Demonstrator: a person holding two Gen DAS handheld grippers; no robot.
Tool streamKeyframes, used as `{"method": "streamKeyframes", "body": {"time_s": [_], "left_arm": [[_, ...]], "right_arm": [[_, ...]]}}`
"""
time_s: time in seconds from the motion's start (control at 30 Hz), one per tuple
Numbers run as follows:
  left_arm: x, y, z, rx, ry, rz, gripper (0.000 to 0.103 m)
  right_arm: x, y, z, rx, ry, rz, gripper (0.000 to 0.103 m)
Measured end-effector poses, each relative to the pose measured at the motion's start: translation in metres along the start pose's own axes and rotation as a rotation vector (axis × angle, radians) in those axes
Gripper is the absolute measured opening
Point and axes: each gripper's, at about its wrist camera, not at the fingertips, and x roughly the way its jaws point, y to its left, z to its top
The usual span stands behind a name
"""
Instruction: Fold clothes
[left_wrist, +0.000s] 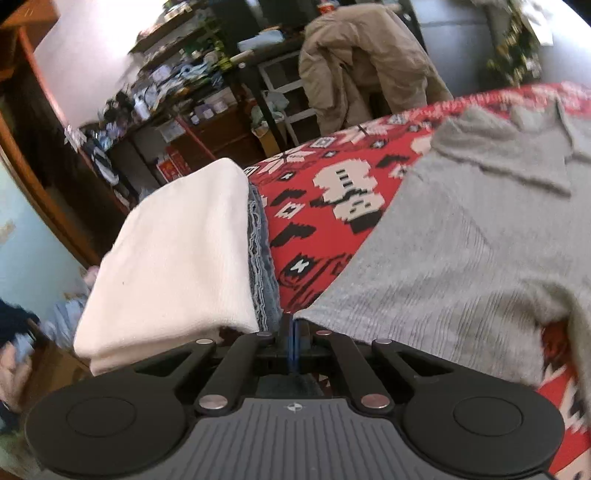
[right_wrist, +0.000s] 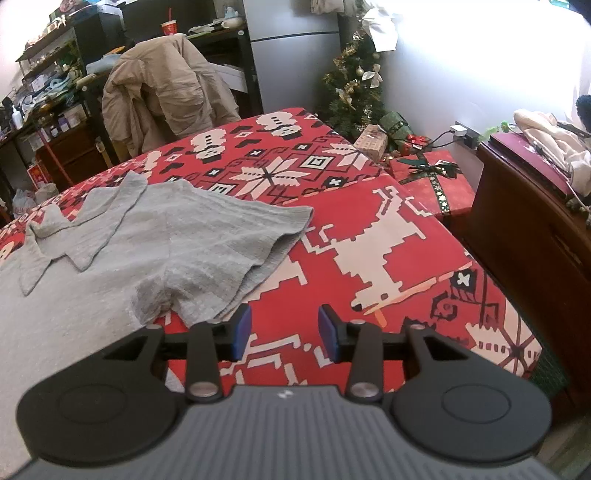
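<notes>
The left gripper (left_wrist: 290, 325) tilts downward, jaws pressed together at the grey shirt (left_wrist: 461, 251) hem. The right gripper (right_wrist: 283, 332) tilts downward, jaws spread, the shirt's sleeve (right_wrist: 236, 273) just ahead-left.

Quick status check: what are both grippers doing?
Left gripper shut at grey shirt edge. Right gripper open, empty. Folded white stack close left.

My left gripper (left_wrist: 291, 325) is sitting with its jaws pressed together at the near edge of the grey knit shirt (left_wrist: 461, 258); whether any fabric is caught between them I cannot tell. The shirt is lying spread over the red patterned blanket (left_wrist: 325, 192), its collar end reaching away to the upper right. Just left of my fingers, a folded white cloth (left_wrist: 177, 258) is resting on top of folded blue-grey fabric (left_wrist: 260, 266), forming a stack. Beyond the blanket, a beige jacket (left_wrist: 365, 62) is hanging over a chair, and cluttered shelves (left_wrist: 177, 74) are standing along the wall.
</notes>
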Motion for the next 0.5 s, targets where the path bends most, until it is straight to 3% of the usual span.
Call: {"method": "streamKeyframes", "body": {"time_s": [0.2,0.33,0.4,0.47,0.5], "left_arm": [[0.000,-0.014,0.001,0.072,0.017,0.058,0.008],[-0.013,-0.005,0.005,-0.006,0.030,-0.007,0.034],[-0.023,-0.003,0.005,-0.024,0.031,-0.013,0.035],[-0.034,-0.002,0.006,-0.032,0.024,-0.003,0.047],[-0.039,-0.001,0.006,-0.038,0.020,-0.001,0.048]], "right_arm": [[0.000,-0.001,0.002,0.006,-0.010,0.004,0.044],[0.003,-0.004,0.009,0.001,-0.023,0.008,0.044],[0.009,-0.006,0.015,-0.007,-0.032,0.005,0.044],[0.018,-0.010,0.024,-0.005,-0.042,0.000,0.044],[0.023,-0.012,0.030,0.001,-0.046,0.000,0.044]]}}
